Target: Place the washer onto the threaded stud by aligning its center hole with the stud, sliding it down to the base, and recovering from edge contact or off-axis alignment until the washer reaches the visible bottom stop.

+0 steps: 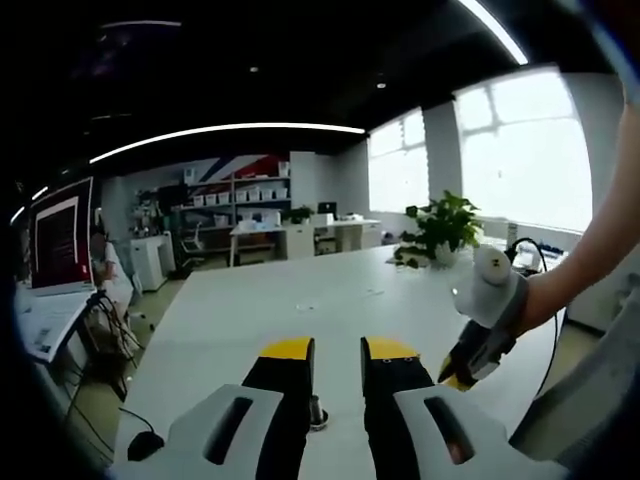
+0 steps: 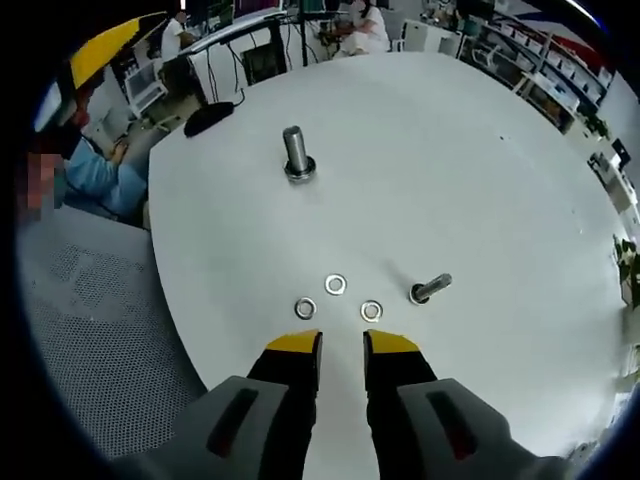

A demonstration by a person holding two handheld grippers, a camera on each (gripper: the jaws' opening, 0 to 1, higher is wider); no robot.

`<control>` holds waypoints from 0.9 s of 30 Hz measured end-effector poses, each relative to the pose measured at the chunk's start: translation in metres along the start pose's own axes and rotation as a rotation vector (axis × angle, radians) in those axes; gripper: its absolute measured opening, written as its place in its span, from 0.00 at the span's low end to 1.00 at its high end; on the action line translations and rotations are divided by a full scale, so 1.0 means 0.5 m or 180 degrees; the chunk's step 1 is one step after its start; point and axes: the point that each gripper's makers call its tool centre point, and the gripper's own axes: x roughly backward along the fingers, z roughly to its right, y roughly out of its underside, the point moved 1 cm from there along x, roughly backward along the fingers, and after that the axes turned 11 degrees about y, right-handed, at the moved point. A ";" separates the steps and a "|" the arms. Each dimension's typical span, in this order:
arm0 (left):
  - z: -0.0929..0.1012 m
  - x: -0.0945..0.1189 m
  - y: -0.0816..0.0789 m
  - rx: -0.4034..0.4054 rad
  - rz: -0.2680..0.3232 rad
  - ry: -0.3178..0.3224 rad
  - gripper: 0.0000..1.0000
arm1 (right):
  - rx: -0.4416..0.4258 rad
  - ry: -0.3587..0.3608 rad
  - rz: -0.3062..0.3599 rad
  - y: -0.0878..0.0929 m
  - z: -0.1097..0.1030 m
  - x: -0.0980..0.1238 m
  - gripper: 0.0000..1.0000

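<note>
Right gripper view: the right gripper (image 2: 340, 345) hangs over the white table (image 2: 480, 180) with its yellow-tipped jaws a narrow gap apart and nothing between them. Just past the tips lie three washers in a loose triangle: one washer (image 2: 305, 308) at eleven o'clock of the tips, a second washer (image 2: 371, 310) at one o'clock, and a third washer (image 2: 335, 285) farther out at twelve, all flat on the table and apart from one another. A loose bolt (image 2: 431, 288) lies on its side at two o'clock, near the second washer but not touching it. The stud (image 2: 294, 152) stands upright well beyond, at twelve o'clock, on its wider base, with bare tabletop all round it. The table's curved edge runs down the left at nine o'clock, grey perforated floor beyond it; a dark mouse (image 2: 208, 117) sits by the far edge at eleven.

Left gripper view: the left gripper (image 1: 337, 350) is low over the table, jaws narrowly parted, empty, with the stud (image 1: 316, 411) peeping up between them. The right gripper (image 1: 470, 365) comes in at three o'clock, held by a bare arm; I cannot tell its jaw gap from here. Open tabletop runs ahead to a plant (image 1: 443, 225) at one o'clock.
</note>
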 end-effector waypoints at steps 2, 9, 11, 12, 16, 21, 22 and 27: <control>0.000 0.000 0.000 0.0004 0.0003 0.0002 0.17 | 0.0001 -0.0017 -0.0002 0.000 -0.008 -0.006 0.19; 0.000 0.000 0.000 0.0014 0.0004 0.0005 0.17 | 0.0015 -0.0051 -0.0019 -0.002 -0.037 -0.028 0.19; 0.001 0.000 0.001 0.0005 -0.0002 0.0009 0.17 | 0.0015 -0.0069 -0.0023 -0.001 -0.042 -0.035 0.19; 0.002 0.000 0.001 0.0002 -0.0005 0.0012 0.17 | 0.0011 -0.0077 -0.0024 -0.002 -0.047 -0.037 0.19; 0.006 -0.003 0.003 -0.0032 -0.0030 0.0034 0.17 | -0.0015 -0.0036 0.0006 -0.004 -0.050 -0.051 0.19; 0.004 -0.002 0.005 -0.0033 -0.0039 0.0025 0.16 | 0.0021 -0.0081 -0.0079 0.006 -0.066 -0.064 0.19; 0.003 -0.001 0.004 -0.0030 -0.0035 0.0022 0.16 | 0.0016 -0.0086 -0.0081 0.007 -0.067 -0.065 0.19; 0.002 -0.001 0.006 -0.0030 -0.0041 0.0012 0.16 | 0.0015 -0.0071 -0.0079 0.006 -0.063 -0.070 0.18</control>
